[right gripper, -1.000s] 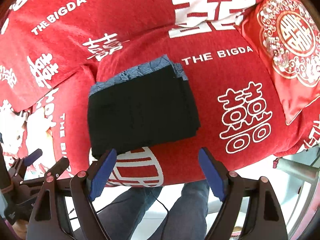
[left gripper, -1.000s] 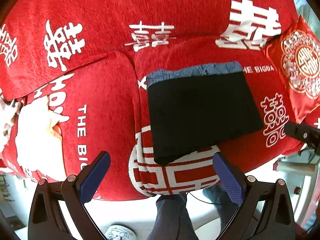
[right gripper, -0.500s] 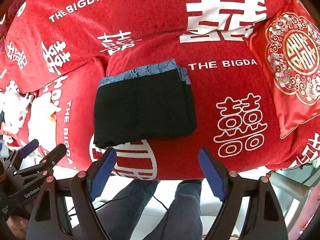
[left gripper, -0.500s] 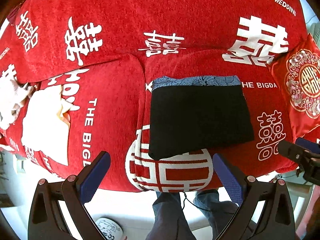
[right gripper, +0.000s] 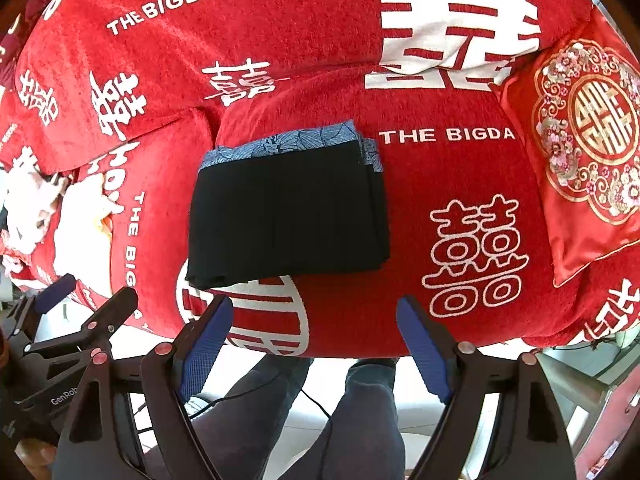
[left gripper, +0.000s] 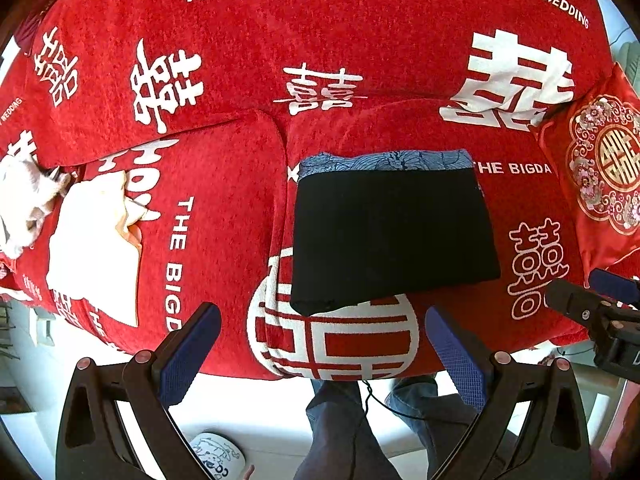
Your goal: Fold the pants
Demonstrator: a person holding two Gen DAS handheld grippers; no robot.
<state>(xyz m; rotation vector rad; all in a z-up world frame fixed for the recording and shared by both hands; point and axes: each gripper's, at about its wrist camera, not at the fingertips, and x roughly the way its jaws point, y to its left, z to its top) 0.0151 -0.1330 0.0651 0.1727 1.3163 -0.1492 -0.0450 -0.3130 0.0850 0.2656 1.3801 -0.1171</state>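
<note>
A red sofa cover (left gripper: 248, 52) printed with white wedding characters and "THE BIGDAY" fills both views, spread over the backrest and two seat cushions. On the right-hand seat cushion lie the black pants (left gripper: 392, 232), folded into a flat rectangle with a blue patterned band along the far edge; the near left corner overlaps a large white round emblem (left gripper: 332, 340) at the cushion's front. The right wrist view shows the stacked layers at the fold's right edge, which the left wrist view does not resolve. A red embroidered pillow (right gripper: 588, 148) leans at the sofa's right end, seen far more fully from the right wrist. White cloths (left gripper: 96, 240) lie on the left cushion, clearer from the left wrist, which alone shows a patterned slipper (left gripper: 216, 456) on the floor. The left gripper (left gripper: 320, 356) hangs in front of the sofa edge, jaws wide apart and empty, clear of the pants. The right gripper (right gripper: 312, 344) does likewise, wide and holding nothing. The person's trouser legs (right gripper: 360, 412) show below.
</note>
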